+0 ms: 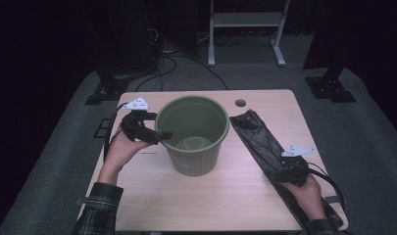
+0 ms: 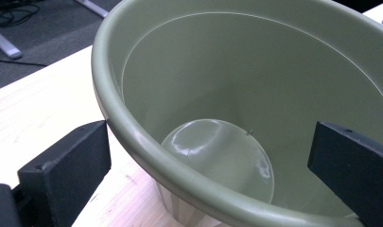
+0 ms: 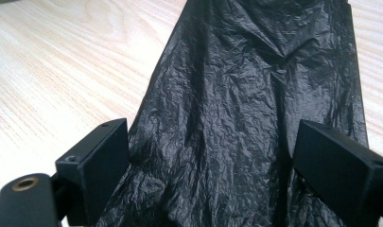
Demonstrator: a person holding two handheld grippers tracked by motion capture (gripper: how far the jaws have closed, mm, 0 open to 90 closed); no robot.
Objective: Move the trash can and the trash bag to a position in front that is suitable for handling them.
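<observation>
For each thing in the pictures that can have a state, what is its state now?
Green bin: upright on the table, empty inside.
Black bag: lying flat and crumpled, not opened out.
Left gripper: open, its fingers on either side of the bin's rim.
Right gripper: open, fingers over the bag, not closed on it.

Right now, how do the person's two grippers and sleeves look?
Both the left gripper and the right gripper are black, with two blocky jaws, a grey three-cornered plate on top and a black trailing cable. The sleeves are dark plaid.
</observation>
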